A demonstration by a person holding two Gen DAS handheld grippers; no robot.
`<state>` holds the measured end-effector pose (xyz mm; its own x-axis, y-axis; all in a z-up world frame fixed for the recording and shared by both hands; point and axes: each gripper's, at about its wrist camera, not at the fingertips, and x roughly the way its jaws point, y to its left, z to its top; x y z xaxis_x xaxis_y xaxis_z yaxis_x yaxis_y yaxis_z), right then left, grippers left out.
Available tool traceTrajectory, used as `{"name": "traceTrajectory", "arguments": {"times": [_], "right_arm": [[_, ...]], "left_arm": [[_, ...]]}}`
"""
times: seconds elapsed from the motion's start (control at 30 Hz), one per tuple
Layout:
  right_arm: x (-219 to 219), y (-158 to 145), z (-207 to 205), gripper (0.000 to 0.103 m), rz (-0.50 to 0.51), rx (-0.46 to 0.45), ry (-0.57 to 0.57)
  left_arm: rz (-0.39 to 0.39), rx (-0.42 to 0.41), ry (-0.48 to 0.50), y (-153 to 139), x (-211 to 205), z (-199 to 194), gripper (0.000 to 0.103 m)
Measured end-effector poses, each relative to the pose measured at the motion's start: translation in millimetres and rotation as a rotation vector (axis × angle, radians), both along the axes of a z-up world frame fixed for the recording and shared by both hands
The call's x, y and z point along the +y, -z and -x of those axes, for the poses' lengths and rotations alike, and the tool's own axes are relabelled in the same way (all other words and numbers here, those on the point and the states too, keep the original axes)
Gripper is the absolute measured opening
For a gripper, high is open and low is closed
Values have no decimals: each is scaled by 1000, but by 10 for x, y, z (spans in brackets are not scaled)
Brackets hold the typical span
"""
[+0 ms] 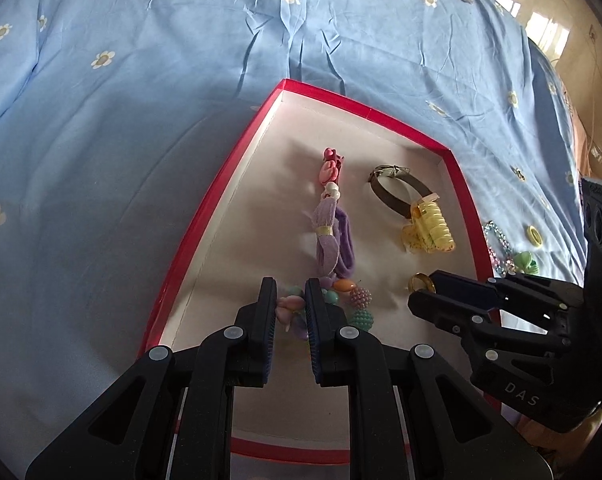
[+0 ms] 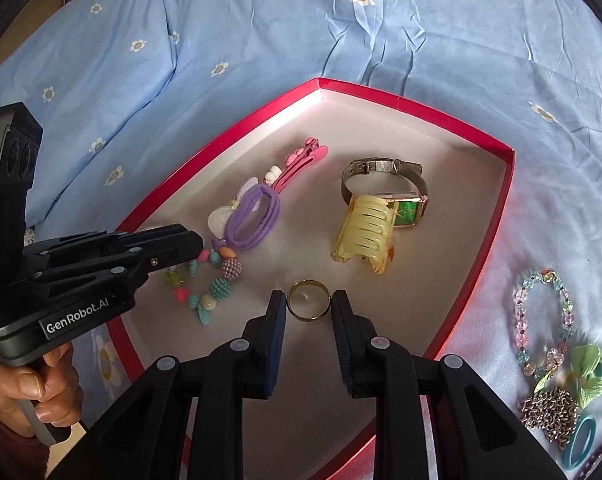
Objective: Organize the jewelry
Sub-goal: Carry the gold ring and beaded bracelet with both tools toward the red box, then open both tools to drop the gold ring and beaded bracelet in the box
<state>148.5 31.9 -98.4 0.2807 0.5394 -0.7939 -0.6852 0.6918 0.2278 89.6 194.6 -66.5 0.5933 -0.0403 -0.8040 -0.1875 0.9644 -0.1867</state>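
A bed covered by a creased blue sheet (image 2: 261,40) printed with small white flowers carries everything. A shallow red box (image 2: 497,216) lies flat on it. Just beside the box, on the sheet, lie a pastel bead bracelet (image 2: 541,316), a green flower (image 2: 589,372), a silver chain (image 2: 551,410) and a teal ring (image 2: 579,442).

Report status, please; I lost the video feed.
Left gripper closed on the beaded bracelet in the red box. Right gripper open, straddling the gold ring. Nothing blocking; more jewelry waits on the sheet.
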Motion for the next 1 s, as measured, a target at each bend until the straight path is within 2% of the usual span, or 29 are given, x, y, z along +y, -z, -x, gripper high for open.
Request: {"name": "traceTrajectory", "arguments": {"times": [0.43,0.63,1.0], "right_arm": [[3,7,-25,25,-3,8,1],[-37,-13,-8,30,-28,25,15],[-555,-291,192,33,-122,-10,95]], "left_arm": [[10,1,-9,-63,-3,9,14],[7,-22,-9,-167,-22,83,14],[31,-60,38,-342,-270,212,18]]}}
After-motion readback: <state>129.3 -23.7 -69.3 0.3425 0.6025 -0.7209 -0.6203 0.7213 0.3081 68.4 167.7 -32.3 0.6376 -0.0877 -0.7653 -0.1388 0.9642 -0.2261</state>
